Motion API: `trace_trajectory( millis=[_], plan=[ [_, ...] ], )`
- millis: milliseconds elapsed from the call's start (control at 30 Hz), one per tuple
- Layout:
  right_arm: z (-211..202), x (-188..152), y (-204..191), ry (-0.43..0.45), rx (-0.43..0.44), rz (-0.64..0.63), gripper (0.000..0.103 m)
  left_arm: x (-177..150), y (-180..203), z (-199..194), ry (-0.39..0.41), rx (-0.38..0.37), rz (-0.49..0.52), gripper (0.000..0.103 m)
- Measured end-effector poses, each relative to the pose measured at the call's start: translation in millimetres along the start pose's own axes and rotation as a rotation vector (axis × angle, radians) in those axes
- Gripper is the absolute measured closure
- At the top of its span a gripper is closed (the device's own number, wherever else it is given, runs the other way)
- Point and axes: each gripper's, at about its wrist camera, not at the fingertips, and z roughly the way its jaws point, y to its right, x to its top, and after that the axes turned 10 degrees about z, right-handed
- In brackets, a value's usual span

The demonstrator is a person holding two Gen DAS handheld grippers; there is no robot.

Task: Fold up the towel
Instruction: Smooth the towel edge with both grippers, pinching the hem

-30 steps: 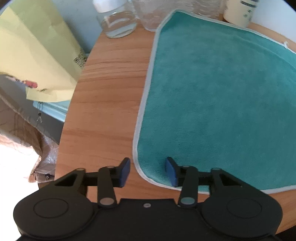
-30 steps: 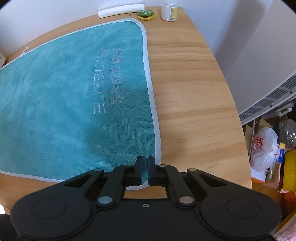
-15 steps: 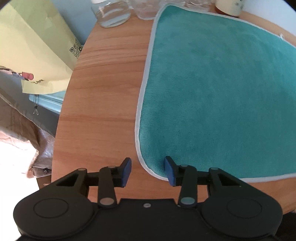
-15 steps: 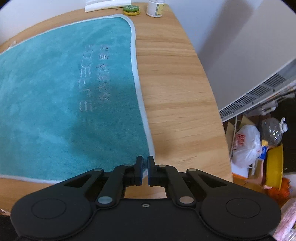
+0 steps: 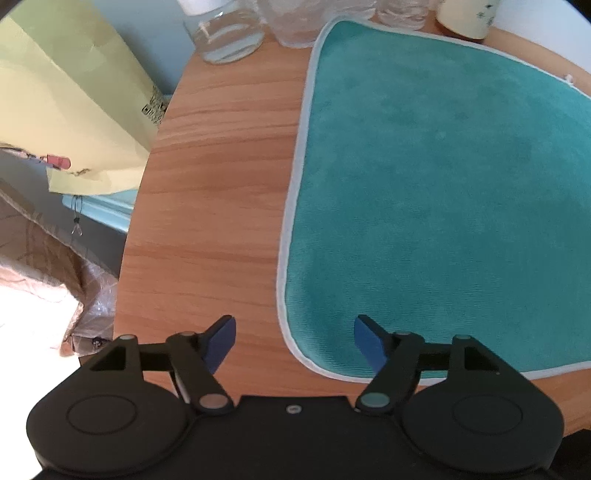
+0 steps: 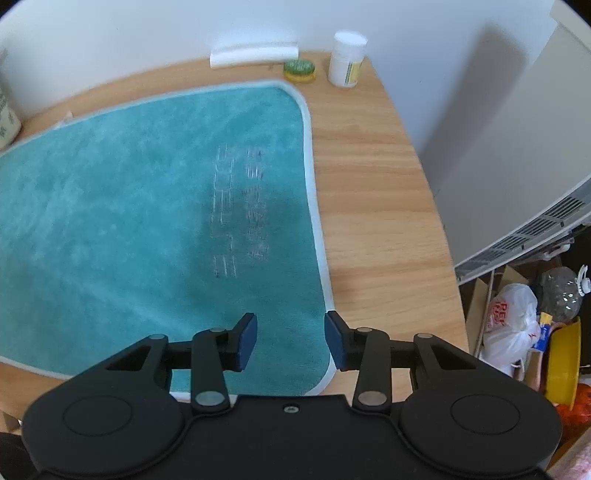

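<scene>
Bearing blurred, unreadable lettering: towel point(image 6: 129, 221)

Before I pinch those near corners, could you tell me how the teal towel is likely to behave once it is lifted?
The teal towel lies flat on the wooden table, so it is probably floppy and will sag between the left gripper and right gripper, whose jaws have just been opening. Its plush pile suggests good grip. Its thin white hem hints it is light.

A wooden worktop point(image 6: 373, 206) stands against a white wall point(image 6: 147, 33), with a pale blue wall point(image 5: 147, 40) at its other end. A white vented panel point(image 6: 535, 232) stands beside it, and bright light falls at the far left
</scene>
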Motion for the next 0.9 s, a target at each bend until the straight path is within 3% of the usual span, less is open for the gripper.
trace_trajectory(
  millis=[133, 200, 300, 433, 500, 567, 667, 900],
  plan=[
    [12.0, -8.2, 7.2, -0.038, -0.004, 0.03, 0.057, -3.5, 1.0, 3.9, 0.006, -0.013, -0.02, 0.028],
    [16.8, -10.9, 12.7, -0.053, 0.015, 0.051, 0.056, -6.8, -2.5, 6.0, 0.006, -0.008, -0.06, 0.021],
    [20.1, -16.6, 16.8, -0.053, 0.041, 0.049, 0.054, -8.2, -4.5, 6.8, 0.016, -0.021, -0.061, 0.022],
    [21.0, -16.8, 19.2, -0.062, 0.06, 0.061, 0.054, -9.9, 2.9, 2.0, 0.053, -0.041, -0.022, 0.042],
    [21.4, -16.3, 18.9, -0.071, 0.068, 0.043, 0.055, -10.6, 7.7, -0.8, 0.071, -0.072, -0.005, 0.071],
    [21.7, -16.5, 18.7, -0.073, 0.075, 0.016, 0.058, -12.0, 12.2, -2.1, 0.085, -0.08, 0.006, 0.076],
    [22.1, -16.9, 16.5, -0.085, 0.089, -0.021, 0.08, -14.3, 18.0, -3.1, 0.1, -0.07, 0.005, 0.083],
    [21.7, -22.7, 25.7, -0.096, 0.104, -0.016, 0.094, -18.2, 21.2, -2.3, 0.07, -0.088, 0.029, 0.088]
  ],
)
